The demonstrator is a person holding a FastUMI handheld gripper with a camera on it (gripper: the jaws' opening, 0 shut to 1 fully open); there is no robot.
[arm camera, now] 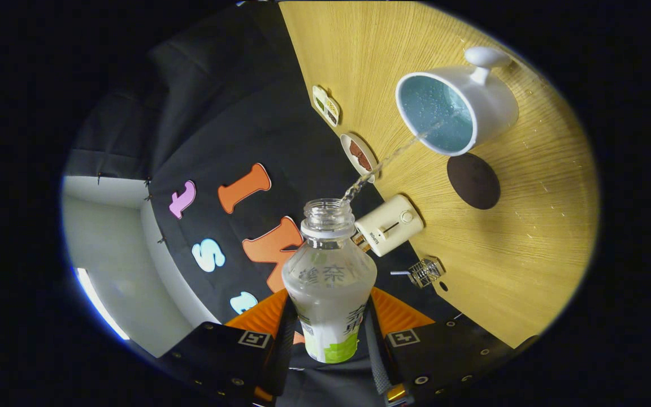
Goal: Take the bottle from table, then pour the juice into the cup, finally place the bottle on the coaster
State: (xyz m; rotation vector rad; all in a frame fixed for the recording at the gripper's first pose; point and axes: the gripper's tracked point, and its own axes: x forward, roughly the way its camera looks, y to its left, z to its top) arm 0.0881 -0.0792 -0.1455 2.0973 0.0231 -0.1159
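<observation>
Tongs (330, 333) grip an uncapped clear plastic bottle (329, 282), tilted, streaming clear liquid into a white mug (461, 104).

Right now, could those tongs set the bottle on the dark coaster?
Probably yes: the tongs grip the bottle, the coaster beside the cup lies bare, but juice is pouring.
</observation>
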